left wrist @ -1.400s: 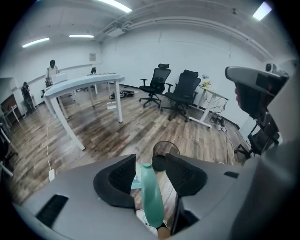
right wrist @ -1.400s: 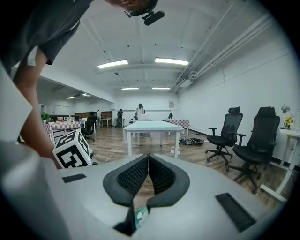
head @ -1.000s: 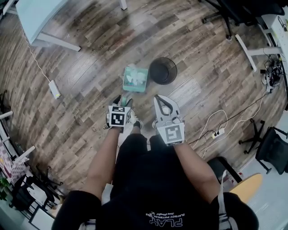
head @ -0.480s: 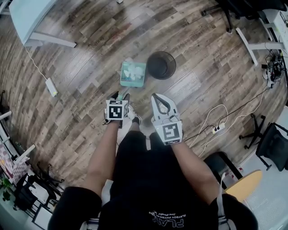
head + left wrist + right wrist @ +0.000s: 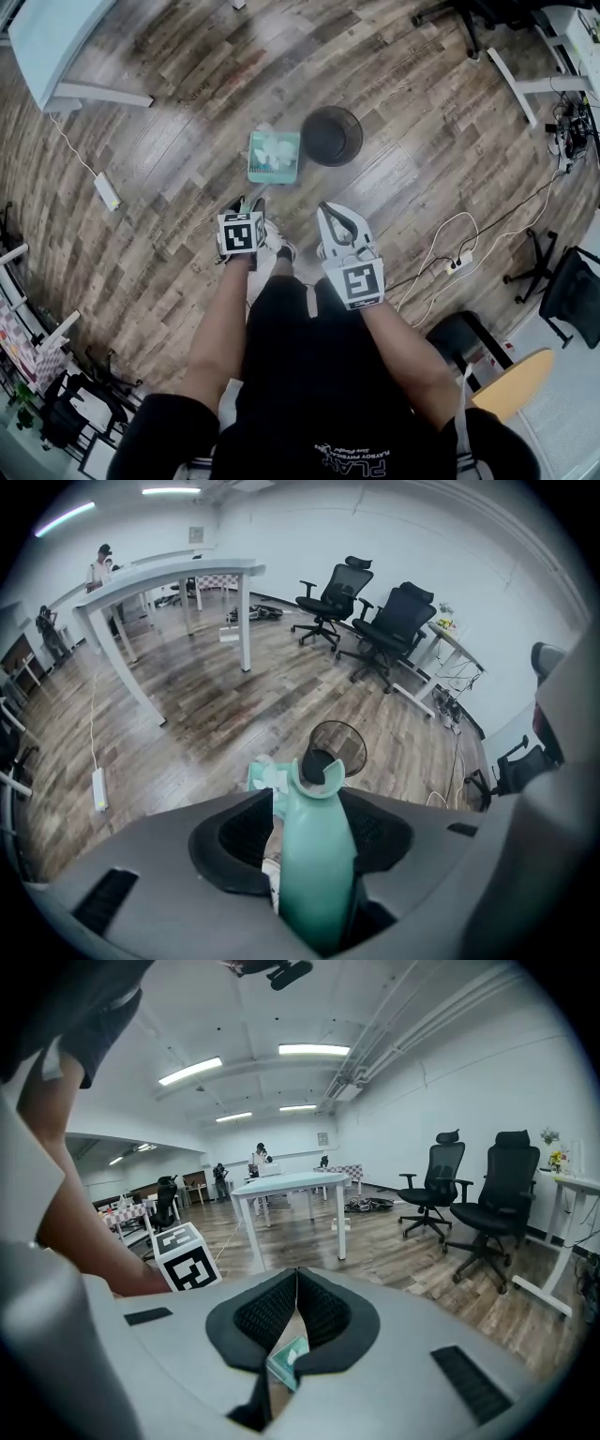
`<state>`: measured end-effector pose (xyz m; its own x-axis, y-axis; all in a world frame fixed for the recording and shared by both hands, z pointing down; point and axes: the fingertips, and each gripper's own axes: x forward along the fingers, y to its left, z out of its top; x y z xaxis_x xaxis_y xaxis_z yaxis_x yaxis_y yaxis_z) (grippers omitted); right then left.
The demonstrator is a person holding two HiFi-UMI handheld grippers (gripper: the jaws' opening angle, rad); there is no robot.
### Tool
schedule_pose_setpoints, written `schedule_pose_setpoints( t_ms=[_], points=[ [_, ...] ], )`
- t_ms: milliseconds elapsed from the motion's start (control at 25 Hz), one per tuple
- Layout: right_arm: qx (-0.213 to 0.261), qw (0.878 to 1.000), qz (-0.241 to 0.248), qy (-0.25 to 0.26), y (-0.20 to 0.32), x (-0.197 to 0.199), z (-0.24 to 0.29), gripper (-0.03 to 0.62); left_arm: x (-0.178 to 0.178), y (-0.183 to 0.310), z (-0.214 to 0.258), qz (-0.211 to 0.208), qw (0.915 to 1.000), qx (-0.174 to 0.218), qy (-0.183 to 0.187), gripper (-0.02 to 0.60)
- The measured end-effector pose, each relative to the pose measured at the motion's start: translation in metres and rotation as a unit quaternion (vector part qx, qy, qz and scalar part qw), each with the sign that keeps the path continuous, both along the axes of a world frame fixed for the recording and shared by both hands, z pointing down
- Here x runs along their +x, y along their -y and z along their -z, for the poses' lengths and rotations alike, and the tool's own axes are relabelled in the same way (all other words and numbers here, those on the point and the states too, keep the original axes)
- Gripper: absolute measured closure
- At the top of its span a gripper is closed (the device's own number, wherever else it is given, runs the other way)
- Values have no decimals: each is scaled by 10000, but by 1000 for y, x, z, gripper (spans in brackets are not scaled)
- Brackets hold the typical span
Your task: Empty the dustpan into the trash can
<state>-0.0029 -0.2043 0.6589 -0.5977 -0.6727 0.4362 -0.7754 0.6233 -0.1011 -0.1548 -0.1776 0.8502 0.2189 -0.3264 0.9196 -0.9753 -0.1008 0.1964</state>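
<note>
A teal dustpan (image 5: 274,157) with white paper scraps lies on the wood floor, left of a black mesh trash can (image 5: 332,136). Its upright teal handle (image 5: 314,855) stands between the jaws of my left gripper (image 5: 251,202), which points steeply down. The jaws are closing around the handle, and a gap still shows at the left pad. The trash can (image 5: 336,747) and the pan (image 5: 265,776) show beyond the handle. My right gripper (image 5: 329,208) hovers beside the left one, shut and empty. In the right gripper view its tips (image 5: 297,1275) meet.
A white table (image 5: 56,37) stands at the far left with a power strip (image 5: 105,190) and cord on the floor nearby. Cables and another power strip (image 5: 458,266) lie at the right. Office chairs (image 5: 398,621) and a desk leg (image 5: 525,84) stand further off.
Both grippers have sunk a little towards the floor. The left gripper's jaws have narrowed around the dustpan handle. The dustpan and the trash can have not moved.
</note>
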Motion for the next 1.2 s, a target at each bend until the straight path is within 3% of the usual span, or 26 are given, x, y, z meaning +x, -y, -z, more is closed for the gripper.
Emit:
schedule_pose_setpoints(
  t_ms=[280, 560, 1200],
  points=[
    [-64, 9998, 194, 25, -8, -3, -2, 569, 1, -2, -4, -65, 9998, -142, 84, 428],
    [-103, 9997, 228, 38, -15, -2, -5, 569, 0, -3, -5, -408, 9973, 14, 612, 483],
    [-10, 9989, 468, -71, -42, 15, 0, 569, -17, -50, 14, -232, 9940, 391, 993, 485]
  ],
)
